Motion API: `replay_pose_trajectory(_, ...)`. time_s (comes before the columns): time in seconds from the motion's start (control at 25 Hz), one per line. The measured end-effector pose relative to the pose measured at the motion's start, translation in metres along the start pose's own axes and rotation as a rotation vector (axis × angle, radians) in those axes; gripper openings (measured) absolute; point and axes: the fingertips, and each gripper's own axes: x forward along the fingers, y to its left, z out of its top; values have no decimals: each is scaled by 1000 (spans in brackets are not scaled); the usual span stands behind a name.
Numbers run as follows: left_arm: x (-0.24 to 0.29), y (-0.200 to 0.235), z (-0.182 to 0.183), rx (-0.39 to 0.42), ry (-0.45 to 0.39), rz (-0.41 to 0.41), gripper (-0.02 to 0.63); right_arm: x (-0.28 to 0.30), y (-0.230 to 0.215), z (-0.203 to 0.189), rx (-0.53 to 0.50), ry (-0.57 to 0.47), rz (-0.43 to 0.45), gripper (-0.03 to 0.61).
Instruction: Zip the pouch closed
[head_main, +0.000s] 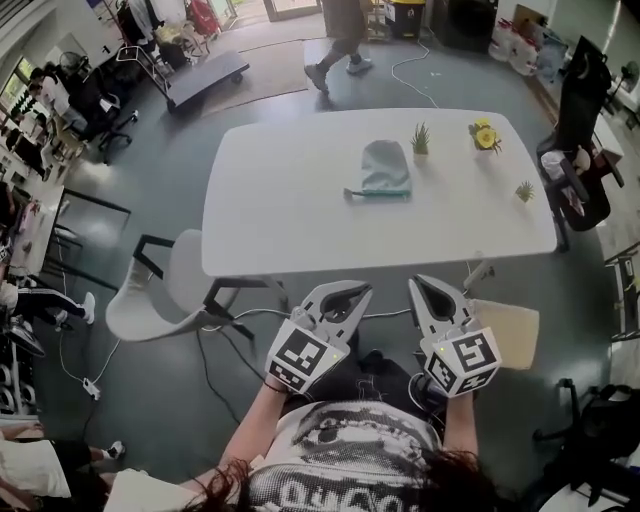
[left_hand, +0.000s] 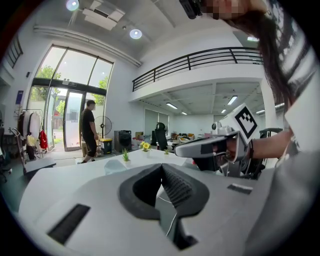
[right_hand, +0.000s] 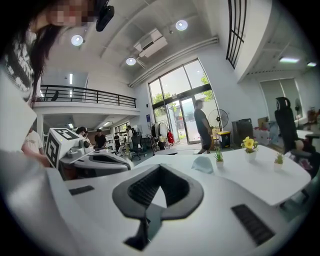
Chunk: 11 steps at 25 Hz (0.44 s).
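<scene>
Down short of the table's (head_main: 270, 230) near edge, the left gripper (head_main: 349, 290) and the right gripper (head_main: 424, 283) sit side by side, both pointing toward the table. Each has its jaws pressed together at the tips with nothing between them. The pale blue-grey pouch (head_main: 385, 168) lies flat on the table, well apart from both grippers and toward the table's far edge, its darker edge facing the near side. Just beside it on the table stands a small green plant (head_main: 420, 138), then a yellow flower (head_main: 485, 135) further right. A white chair (head_main: 150, 290) stands at the table's near left corner.
</scene>
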Motion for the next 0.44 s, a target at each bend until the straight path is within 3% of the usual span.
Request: replay_pose_trajectory(0.44,2,-5,-3,-5,-4,-11,12,-1,3,-2,-11,10,18,-8)
